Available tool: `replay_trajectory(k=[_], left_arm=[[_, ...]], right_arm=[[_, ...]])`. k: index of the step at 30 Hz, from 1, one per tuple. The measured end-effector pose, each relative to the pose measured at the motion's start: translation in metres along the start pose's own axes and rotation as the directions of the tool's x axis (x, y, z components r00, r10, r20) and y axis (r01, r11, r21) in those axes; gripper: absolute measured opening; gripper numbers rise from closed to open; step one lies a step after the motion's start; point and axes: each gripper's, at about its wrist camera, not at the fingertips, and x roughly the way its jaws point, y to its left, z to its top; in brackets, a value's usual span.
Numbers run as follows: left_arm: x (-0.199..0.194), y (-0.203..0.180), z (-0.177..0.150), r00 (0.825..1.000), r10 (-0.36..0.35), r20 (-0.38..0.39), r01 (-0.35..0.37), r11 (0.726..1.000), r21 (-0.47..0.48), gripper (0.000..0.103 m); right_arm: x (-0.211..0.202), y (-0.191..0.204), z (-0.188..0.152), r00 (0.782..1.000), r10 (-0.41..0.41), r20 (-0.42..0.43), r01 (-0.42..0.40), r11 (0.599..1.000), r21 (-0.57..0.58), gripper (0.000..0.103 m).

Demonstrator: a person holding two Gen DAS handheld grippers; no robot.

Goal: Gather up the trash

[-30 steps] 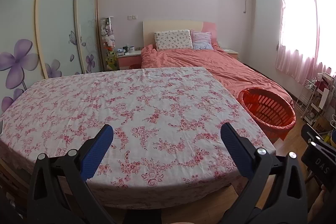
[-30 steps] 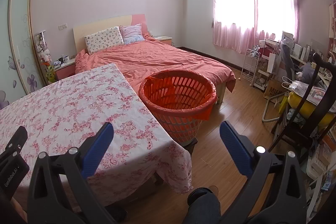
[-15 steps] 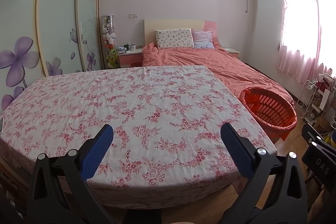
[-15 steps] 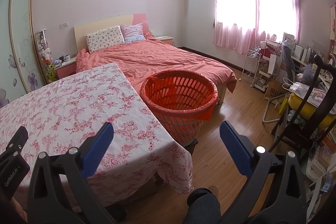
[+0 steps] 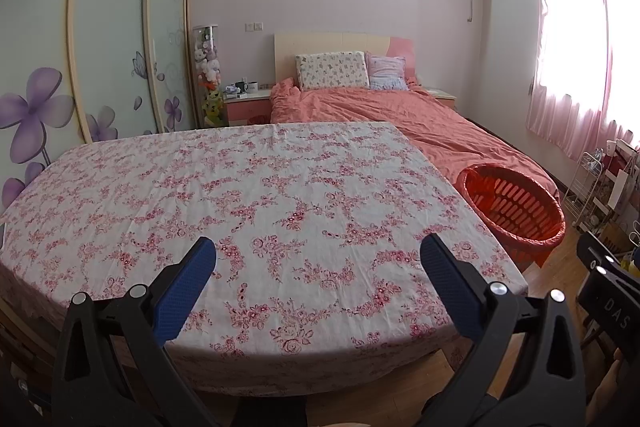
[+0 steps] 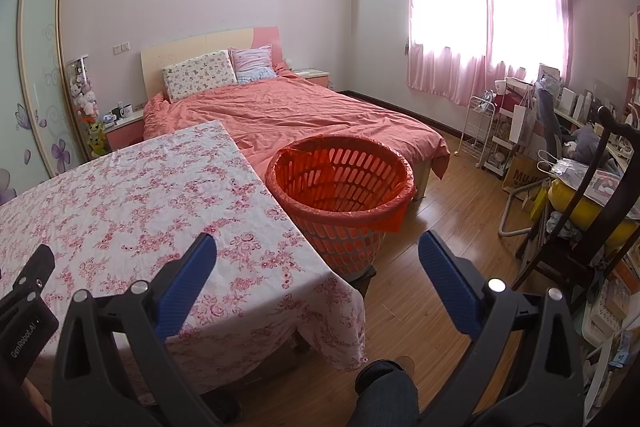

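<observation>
Hovering wide open and empty over the floral tabletop point(image 5: 280, 195), both the left hand-held gripper point(image 5: 318, 263) and right hand-held gripper point(image 6: 318, 261) apparently seek trash, none visible, for the red basket point(image 6: 340, 183) beside it.

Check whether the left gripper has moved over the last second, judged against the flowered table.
Yes, slightly. The left gripper, jaws wide open, has tilted or lifted a little: the flowered table and the orange basket sit a bit lower in its view than a second ago.
</observation>
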Motion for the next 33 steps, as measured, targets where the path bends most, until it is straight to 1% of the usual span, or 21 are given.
replay_trajectory(k=[33], left_arm=[[0.0052, 0.0011, 0.0005, 1.000, 0.000, -0.019, -0.001, 1.000, -0.005, 0.101]], right_arm=[[0.0014, -0.0003, 0.0018, 1.000, -0.002, -0.001, 0.002, 1.000, -0.003, 0.099]])
